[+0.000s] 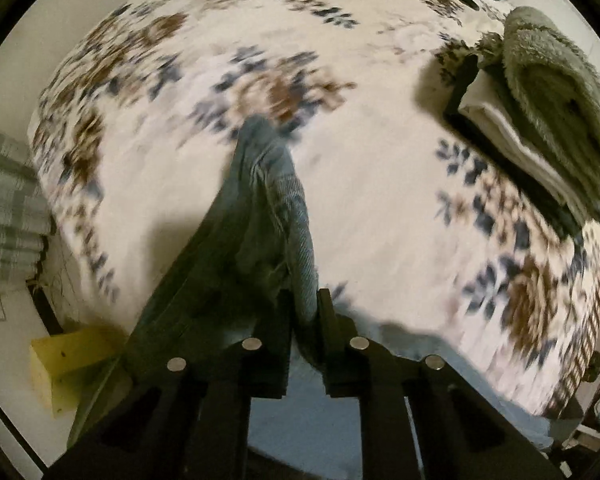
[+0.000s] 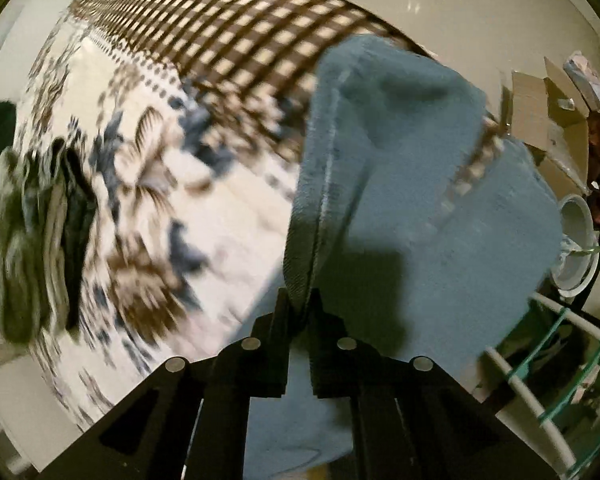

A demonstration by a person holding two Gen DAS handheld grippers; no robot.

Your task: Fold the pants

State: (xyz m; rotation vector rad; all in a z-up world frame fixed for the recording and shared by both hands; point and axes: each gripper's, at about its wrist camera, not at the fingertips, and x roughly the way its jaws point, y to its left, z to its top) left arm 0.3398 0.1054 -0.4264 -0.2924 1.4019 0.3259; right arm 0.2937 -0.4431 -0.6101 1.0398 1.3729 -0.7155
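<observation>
**Item: blue denim pants, held in both grippers over the bed**

I am gripping the pants (image 1: 272, 204) with the left gripper (image 1: 305, 312); its jaws are clenching a bunched fold of denim that is running away from the fingers toward the middle of the bed (image 1: 380, 208). The cloth is lifting off the floral bedspread near the gripper and is casting a dark shadow to its left.

I am gripping the same pants (image 2: 420, 200) with the right gripper (image 2: 298, 308); its jaws are pinching a seamed edge of the denim. From there the fabric is spreading wide to the right and draping over the checked border of the bed (image 2: 228, 40).

Other entries:
- Stack of folded laundry (image 1: 548, 120), lying on the bed at the far right of the left wrist view, a fuzzy grey-green piece on top, white and dark layers beneath. The same stack (image 2: 32, 240) is showing blurred at the left of the right wrist view.
- Yellow block (image 1: 68, 364), lying on the floor beside the bed.
- Cardboard boxes (image 2: 548, 108), sitting on the floor beyond the bed.
- White bowl-shaped object (image 2: 576, 248), sitting near the pants' right edge; I cannot tell what it is.

Both views are motion-blurred.
</observation>
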